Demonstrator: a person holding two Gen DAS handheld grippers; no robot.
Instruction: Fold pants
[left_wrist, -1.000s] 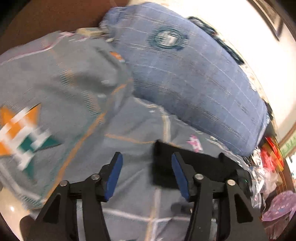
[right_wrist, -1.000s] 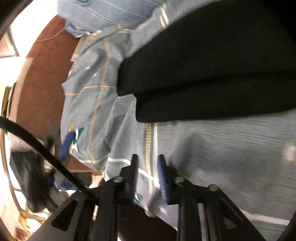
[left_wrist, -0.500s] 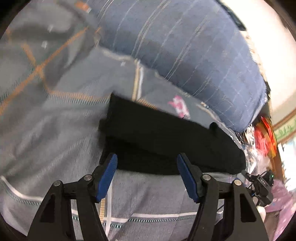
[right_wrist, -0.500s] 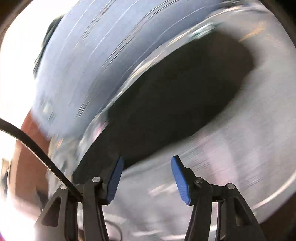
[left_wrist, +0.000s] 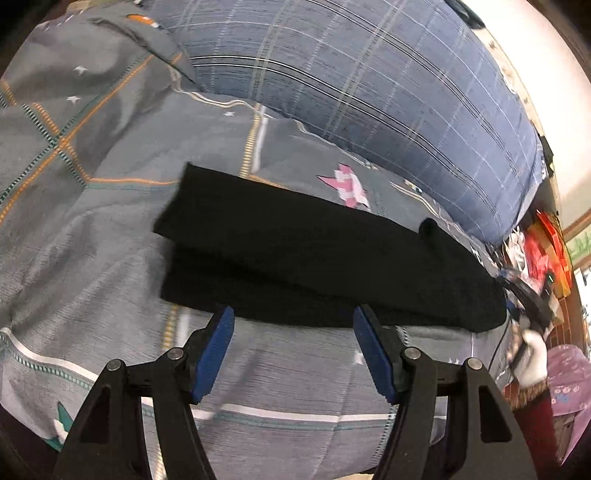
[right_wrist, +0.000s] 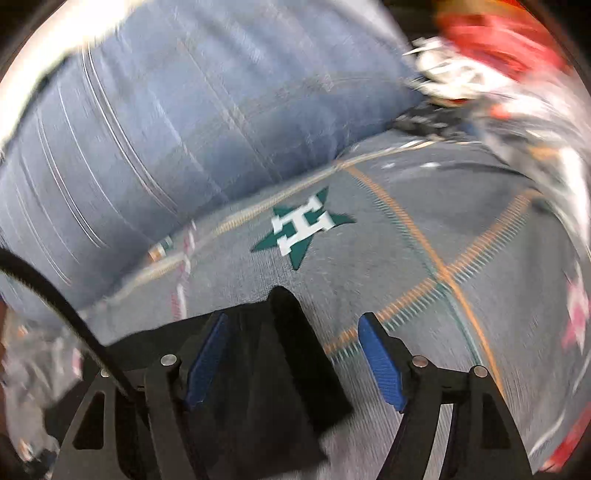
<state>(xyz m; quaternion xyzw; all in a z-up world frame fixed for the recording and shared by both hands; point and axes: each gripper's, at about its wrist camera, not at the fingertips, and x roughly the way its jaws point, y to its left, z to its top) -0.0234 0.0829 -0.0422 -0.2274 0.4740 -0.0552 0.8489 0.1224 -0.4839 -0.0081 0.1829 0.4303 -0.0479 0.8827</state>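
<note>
Black pants (left_wrist: 314, 258) lie folded into a long band across the grey patterned bedspread (left_wrist: 92, 240). My left gripper (left_wrist: 293, 325) hangs open just in front of the band's near edge, nothing between its blue pads. In the right wrist view one end of the pants (right_wrist: 273, 369) lies under my right gripper (right_wrist: 293, 332). Its jaws are opening; the cloth shows between and below them, and neither pad presses on it.
A large blue plaid pillow (left_wrist: 388, 92) runs along the far side of the bed, also seen as the pillow (right_wrist: 184, 129) in the right view. Red and white bags (left_wrist: 546, 254) are piled past the bed's right end. A green star (right_wrist: 303, 225) marks the bedspread.
My right gripper swept fast from the bedspread's edge over the pants to their far end, opening from nearly shut. My left gripper came closer to the pants' near edge and tilted down.
</note>
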